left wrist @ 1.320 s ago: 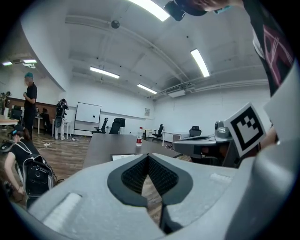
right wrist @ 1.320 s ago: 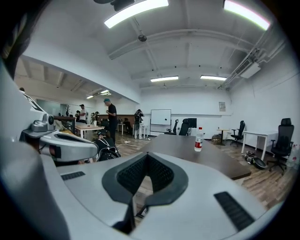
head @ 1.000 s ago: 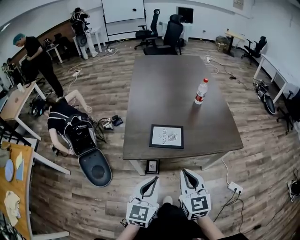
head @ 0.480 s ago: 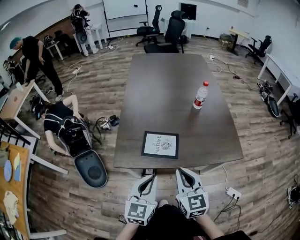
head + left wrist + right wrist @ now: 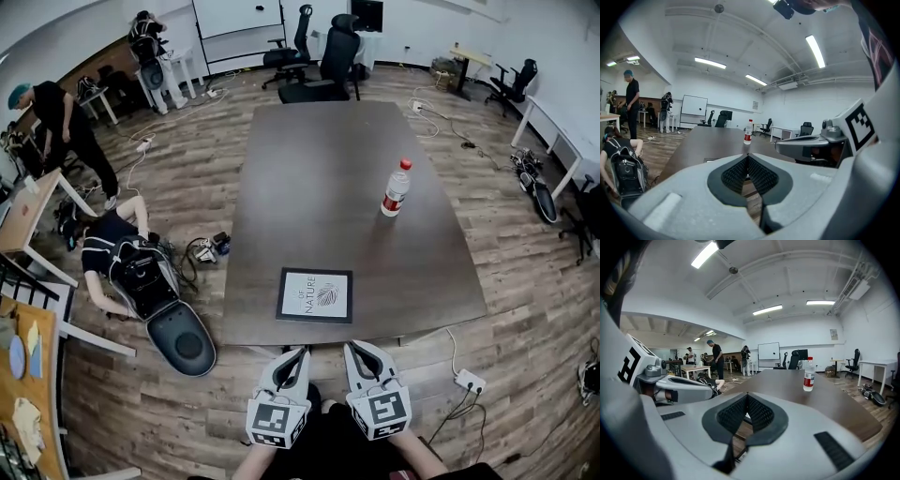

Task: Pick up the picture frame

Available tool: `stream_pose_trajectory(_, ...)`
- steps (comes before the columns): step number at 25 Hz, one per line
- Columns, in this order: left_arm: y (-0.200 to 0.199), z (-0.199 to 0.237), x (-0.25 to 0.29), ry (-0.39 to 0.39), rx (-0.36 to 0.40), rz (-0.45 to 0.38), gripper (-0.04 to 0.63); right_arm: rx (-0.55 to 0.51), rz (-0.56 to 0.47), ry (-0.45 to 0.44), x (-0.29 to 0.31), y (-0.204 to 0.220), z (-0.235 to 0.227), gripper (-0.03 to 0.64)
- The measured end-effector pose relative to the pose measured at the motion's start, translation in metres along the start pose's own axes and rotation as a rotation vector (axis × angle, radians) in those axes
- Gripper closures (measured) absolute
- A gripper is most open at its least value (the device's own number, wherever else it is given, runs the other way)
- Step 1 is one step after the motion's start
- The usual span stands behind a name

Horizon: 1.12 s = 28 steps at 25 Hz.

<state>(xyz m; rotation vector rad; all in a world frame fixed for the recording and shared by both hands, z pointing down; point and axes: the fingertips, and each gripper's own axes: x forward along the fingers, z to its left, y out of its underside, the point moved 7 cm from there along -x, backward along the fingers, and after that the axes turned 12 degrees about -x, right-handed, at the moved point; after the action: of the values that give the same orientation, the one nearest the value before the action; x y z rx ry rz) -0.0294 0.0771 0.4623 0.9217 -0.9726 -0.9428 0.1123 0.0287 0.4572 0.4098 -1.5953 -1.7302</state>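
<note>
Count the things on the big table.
2: the frame lies flat by the near edge, and the bottle stands farther back, toward the right. The whole table top shows, so nothing seems hidden.

Wood-plank floor (image 5: 530, 281), dark table (image 5: 319, 178), office chairs (image 5: 336, 58) beyond.

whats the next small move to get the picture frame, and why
The left gripper and right gripper are shut and empty, close to the near edge of the table. The picture frame lies flat just past that edge. So probably: open the jaws and ease both grippers forward toward it.
</note>
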Motion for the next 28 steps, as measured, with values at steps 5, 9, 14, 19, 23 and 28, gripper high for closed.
stream_pose_trajectory(5,-0.005,0.025,0.025,0.008,-0.016,0.029,0.586,0.014,0.029,0.018,0.025,0.003,-0.011,0.607)
stream_pose_trajectory(9,-0.014,0.050,0.048,0.044,-0.031,0.065,0.587,0.040,0.057,0.057,0.053,0.001,-0.022,0.607)
stream_pose_trajectory(14,-0.027,0.086,0.075,0.104,-0.020,0.127,0.586,0.084,0.103,0.091,0.100,-0.005,-0.027,0.607)
stream_pose_trajectory(19,-0.031,0.116,0.097,0.199,0.001,0.201,0.586,0.080,0.187,0.019,0.141,-0.003,-0.015,0.597)
stream_pose_trajectory(23,-0.038,0.135,0.114,0.249,0.014,0.217,0.586,0.115,0.200,0.064,0.161,-0.004,-0.015,0.581)
stream_pose_trajectory(28,-0.044,0.147,0.128,0.278,-0.004,0.225,0.576,0.180,0.221,0.054,0.174,-0.002,-0.021,0.403)
